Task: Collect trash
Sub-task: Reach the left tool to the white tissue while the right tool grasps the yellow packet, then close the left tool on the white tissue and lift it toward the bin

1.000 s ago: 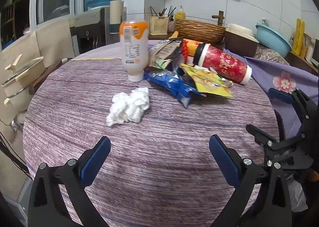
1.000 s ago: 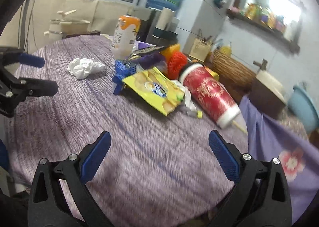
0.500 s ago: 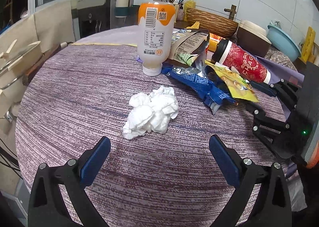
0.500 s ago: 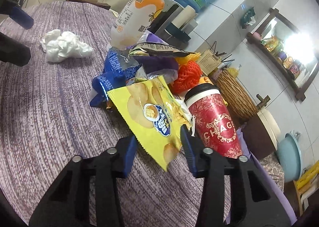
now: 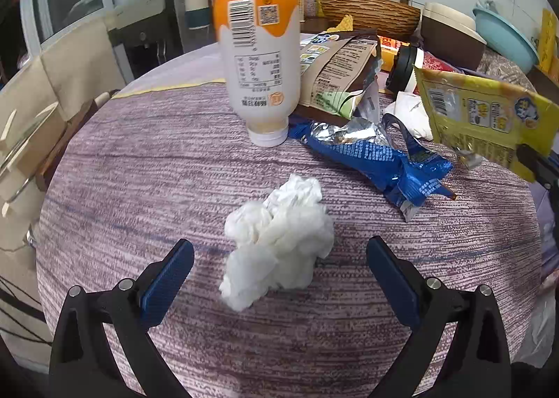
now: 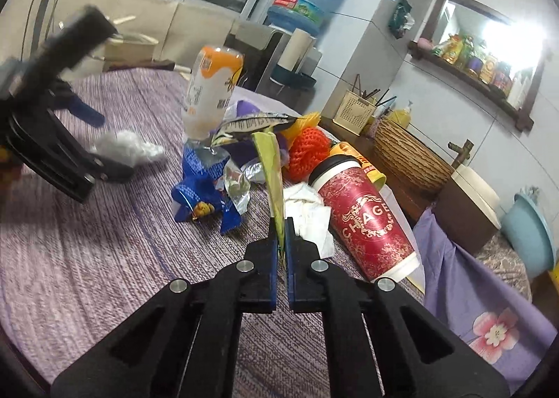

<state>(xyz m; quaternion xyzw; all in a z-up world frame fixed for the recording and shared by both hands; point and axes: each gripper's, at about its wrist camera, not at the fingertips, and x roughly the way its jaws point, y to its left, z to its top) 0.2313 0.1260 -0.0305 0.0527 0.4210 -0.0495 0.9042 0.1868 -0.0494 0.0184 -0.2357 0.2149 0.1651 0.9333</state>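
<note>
soft tissue ahead, chip bag already pinched

left wrist view: the left tool (image 5: 279, 274) stands wide apart, empty, the crumpled tissue (image 5: 279, 240) lying on the surface (image 5: 139, 188) between its fingers; light and squashy, best pinched mid-wad. its underside is hidden.

right wrist view: the right tool (image 6: 281, 223) has just closed and is clamped on the yellow chip bag (image 6: 272, 171), seen edge-on; thin, slick film. the left tool is blurred here.

Under both claws, the round desk (image 5: 139, 188) wears a woven purple cloth, matt and coarsely ribbed. Between the open left claw (image 5: 279, 275) and its blue textured pads lies a crumpled white tissue paper wad (image 5: 279, 240), soft and matt. Beyond it stands a smooth white-and-orange plastic squeeze bottle (image 5: 258, 59) beside a glossy blue foil-lined wrapper (image 5: 377, 153). The matt black plastic right claw (image 6: 281, 233) pinches a glossy yellow plastic chip bag (image 6: 272, 174); just right lies a glossy red paper cup (image 6: 363, 219).
</note>
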